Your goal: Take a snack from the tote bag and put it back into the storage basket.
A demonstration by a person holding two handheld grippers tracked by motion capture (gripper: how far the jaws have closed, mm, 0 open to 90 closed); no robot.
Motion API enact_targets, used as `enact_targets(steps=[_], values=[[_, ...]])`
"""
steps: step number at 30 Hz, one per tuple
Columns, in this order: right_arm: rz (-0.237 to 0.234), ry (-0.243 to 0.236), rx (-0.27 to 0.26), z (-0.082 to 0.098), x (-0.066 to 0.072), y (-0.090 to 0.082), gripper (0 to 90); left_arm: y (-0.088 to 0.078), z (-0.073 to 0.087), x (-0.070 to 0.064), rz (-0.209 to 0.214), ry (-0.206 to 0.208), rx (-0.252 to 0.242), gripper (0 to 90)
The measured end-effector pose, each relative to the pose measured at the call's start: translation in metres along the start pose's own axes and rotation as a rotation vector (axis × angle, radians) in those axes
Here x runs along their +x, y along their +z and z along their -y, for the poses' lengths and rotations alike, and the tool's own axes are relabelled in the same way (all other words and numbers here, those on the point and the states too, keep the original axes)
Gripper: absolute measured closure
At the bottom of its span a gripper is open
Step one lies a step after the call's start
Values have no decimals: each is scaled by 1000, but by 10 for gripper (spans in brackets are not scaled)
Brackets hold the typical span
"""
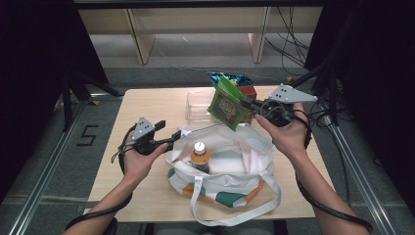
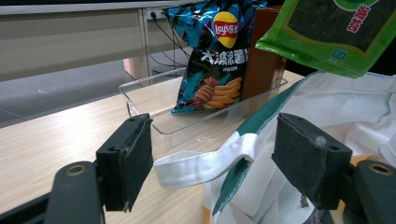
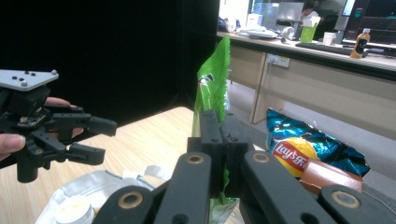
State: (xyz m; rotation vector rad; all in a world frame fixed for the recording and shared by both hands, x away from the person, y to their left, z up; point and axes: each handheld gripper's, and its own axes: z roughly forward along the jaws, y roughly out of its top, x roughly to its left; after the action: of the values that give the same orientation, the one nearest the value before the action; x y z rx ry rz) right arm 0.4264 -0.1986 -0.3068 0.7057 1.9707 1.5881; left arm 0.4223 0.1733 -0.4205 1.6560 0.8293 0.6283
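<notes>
My right gripper (image 1: pixel 243 104) (image 3: pixel 219 140) is shut on a green snack packet (image 1: pixel 226 104) (image 3: pixel 212 88) and holds it in the air above the far rim of a white tote bag (image 1: pixel 230 164). The packet's lower part (image 2: pixel 327 32) hangs at the top right of the left gripper view. My left gripper (image 1: pixel 172 138) (image 2: pixel 212 161) stands open at the bag's left rim; the bag's white strap (image 2: pixel 201 165) lies between its pads, and neither pad presses on it. A bottle (image 1: pixel 199 154) with an orange label stands inside the bag.
A clear plastic tray (image 1: pixel 195 105) (image 2: pixel 154 93) sits behind the bag and holds a blue chips bag (image 1: pixel 230 78) (image 2: pixel 215 56) and a brown box (image 1: pixel 248 91) (image 2: pixel 264 65). The bag's loose handles (image 1: pixel 235 210) trail to the table's near edge.
</notes>
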Motion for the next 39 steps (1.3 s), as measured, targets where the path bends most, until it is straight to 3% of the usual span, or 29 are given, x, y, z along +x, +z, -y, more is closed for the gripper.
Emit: enact_targets(steps=[3, 8, 11, 12, 16, 18, 29, 32, 38, 39], values=[[1, 26, -4, 0, 0, 2, 900, 0, 0, 0, 0, 0, 1, 273], [16, 5, -14, -2, -5, 5, 900, 0, 0, 0, 0, -1, -1, 273], [14, 34, -10, -1, -6, 8, 900, 0, 0, 0, 0, -1, 0, 273], [23, 11, -17, -1, -8, 8, 900, 0, 0, 0, 0, -2, 0, 273], [19, 32, -18, 0, -8, 12, 900, 0, 0, 1, 0, 3, -1, 273], [19, 32, -15, 0, -10, 13, 900, 0, 0, 0, 5, -10, -8, 273], [46, 15, -3, 3, -16, 23, 900, 0, -1, 0, 1, -1, -2, 273], [45, 35, 2, 5, -16, 26, 900, -1, -1, 1, 1, 2, -1, 273], [56, 15, 0, 6, -20, 30, 900, -1, -1, 1, 1, 3, -2, 273], [59, 31, 2, 6, -19, 31, 900, -1, -1, 1, 1, 1, -2, 273]])
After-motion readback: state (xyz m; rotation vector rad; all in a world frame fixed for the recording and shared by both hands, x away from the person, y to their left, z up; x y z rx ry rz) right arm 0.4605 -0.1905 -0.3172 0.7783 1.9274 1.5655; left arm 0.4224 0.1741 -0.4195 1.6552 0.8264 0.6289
